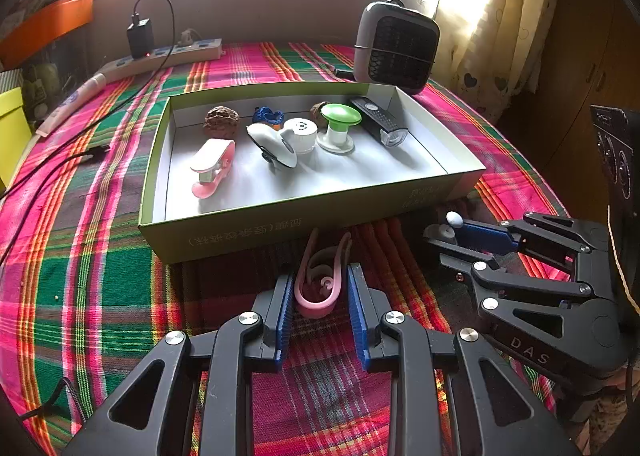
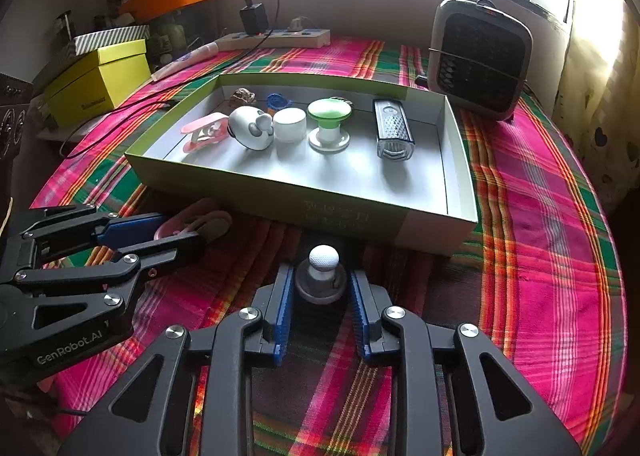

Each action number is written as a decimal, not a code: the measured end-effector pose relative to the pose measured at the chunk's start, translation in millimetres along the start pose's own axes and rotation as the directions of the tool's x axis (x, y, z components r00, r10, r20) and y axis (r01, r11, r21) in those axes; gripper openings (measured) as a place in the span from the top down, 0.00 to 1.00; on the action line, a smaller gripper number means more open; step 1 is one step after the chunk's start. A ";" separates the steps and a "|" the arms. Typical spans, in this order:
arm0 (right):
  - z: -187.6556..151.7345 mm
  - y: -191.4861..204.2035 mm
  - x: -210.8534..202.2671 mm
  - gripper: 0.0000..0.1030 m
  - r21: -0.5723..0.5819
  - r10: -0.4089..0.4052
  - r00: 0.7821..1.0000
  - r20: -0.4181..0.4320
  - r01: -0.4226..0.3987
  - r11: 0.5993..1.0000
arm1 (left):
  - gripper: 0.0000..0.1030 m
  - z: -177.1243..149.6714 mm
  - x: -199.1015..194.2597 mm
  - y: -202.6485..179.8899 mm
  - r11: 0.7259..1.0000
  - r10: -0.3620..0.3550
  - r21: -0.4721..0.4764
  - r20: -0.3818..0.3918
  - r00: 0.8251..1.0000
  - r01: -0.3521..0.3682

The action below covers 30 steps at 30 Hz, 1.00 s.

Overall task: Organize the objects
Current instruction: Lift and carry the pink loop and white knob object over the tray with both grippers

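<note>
A green cardboard box (image 1: 248, 234) holds a pink clip, a white gadget, a white cap, a green-topped knob (image 1: 338, 124), a black bike light (image 1: 380, 122), walnuts and a blue item. My left gripper (image 1: 320, 288) stands around a pink clip (image 1: 318, 280) lying on the plaid cloth in front of the box, jaws close beside it. My right gripper (image 2: 320, 282) stands around a grey knob with a white ball top (image 2: 322, 272), also in front of the box. Whether either grip is tight cannot be told. The right gripper also shows in the left wrist view (image 1: 464, 234).
A grey fan heater (image 1: 394, 46) stands behind the box at right. A power strip with a charger (image 1: 160, 52) lies at the back left, cables trailing over the cloth. A yellow box (image 2: 100, 80) sits at the left. Curtains hang at right.
</note>
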State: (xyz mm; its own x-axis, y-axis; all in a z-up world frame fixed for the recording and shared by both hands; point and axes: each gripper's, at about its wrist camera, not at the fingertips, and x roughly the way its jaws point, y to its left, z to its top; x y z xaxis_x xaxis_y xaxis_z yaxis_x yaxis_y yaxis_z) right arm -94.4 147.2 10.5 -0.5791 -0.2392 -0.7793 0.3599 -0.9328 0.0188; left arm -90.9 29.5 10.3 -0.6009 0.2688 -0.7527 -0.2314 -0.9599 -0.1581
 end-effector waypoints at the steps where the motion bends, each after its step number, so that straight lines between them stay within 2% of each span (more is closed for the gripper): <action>1: -0.1 0.1 -0.2 0.74 0.000 0.001 1.000 0.000 -0.001 1.000 | 0.77 0.2 0.1 0.2 1.000 0.000 0.000 0.000 1.000 0.000; 22: -1.6 -0.8 -3.9 0.74 0.015 0.011 1.000 0.014 -0.011 1.000 | 0.77 2.5 -2.2 0.3 1.000 -0.001 -0.002 0.011 1.000 0.001; 25: -1.5 -1.4 -5.1 0.74 0.016 0.017 1.000 0.018 -0.017 1.000 | 0.81 3.4 -6.5 -0.1 1.000 -0.007 0.001 0.025 1.000 0.007; 30: -0.6 -2.1 -8.6 0.74 0.018 0.017 0.999 0.032 -0.017 1.000 | 0.81 3.1 -7.1 -0.8 1.000 0.002 0.002 0.025 1.000 -0.002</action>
State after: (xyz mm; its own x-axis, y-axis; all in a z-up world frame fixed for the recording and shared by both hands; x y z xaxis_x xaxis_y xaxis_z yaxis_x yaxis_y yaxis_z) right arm -89.7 151.4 16.7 -0.5962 -0.2635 -0.7584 0.3565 -0.9332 0.0439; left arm -88.8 28.5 17.8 -0.6204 0.2691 -0.7366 -0.2317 -0.9603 -0.1557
